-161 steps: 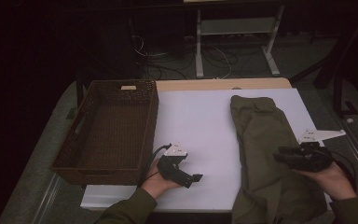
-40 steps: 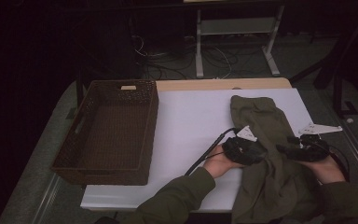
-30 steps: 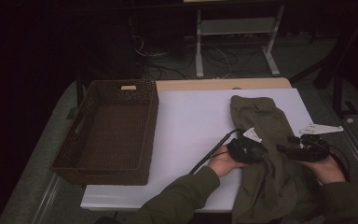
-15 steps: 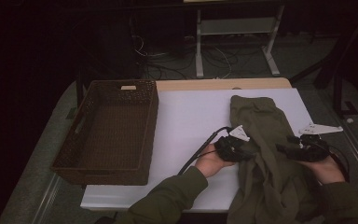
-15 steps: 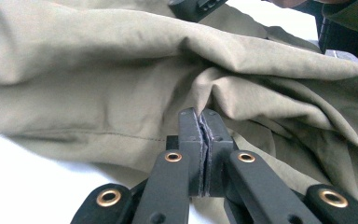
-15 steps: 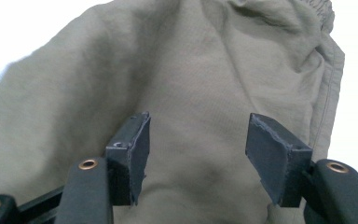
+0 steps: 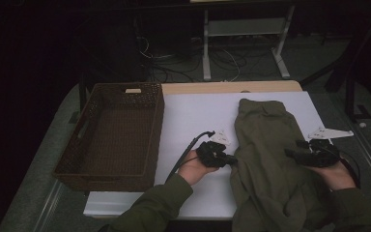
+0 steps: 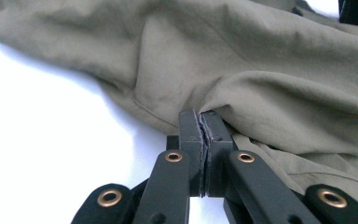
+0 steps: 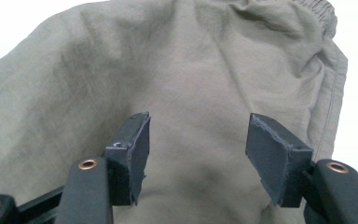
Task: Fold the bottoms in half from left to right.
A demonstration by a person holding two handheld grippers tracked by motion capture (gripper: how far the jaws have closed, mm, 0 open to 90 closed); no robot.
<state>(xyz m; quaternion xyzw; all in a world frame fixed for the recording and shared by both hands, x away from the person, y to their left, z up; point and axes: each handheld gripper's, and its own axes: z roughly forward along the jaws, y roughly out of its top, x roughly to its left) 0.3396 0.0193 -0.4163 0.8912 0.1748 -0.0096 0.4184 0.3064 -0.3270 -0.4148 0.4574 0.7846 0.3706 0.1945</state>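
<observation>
An olive-green garment (image 7: 265, 145) with an elastic waistband lies lengthwise on the right half of the white table (image 7: 198, 111). My left gripper (image 7: 232, 158) is at the garment's left edge. Its jaws are pressed together on a fold of the cloth (image 8: 242, 93), my left gripper (image 8: 204, 122) pinching that fold at the tips. My right gripper (image 7: 292, 153) hovers over the garment's right side. Its jaws stand apart, and between the fingertips of my right gripper (image 9: 196, 140) there is only the flat cloth (image 9: 191, 70) below.
A dark brown woven basket (image 7: 157, 126) stands on the left part of the table with nothing in it. Bare white tabletop lies between the basket and the garment. Beyond the table's far edge are cables and a white stand (image 7: 244, 29) on the floor.
My left gripper has moved leftward from over the garment to its left edge, drawing the cloth with it. The right hand has kept still.
</observation>
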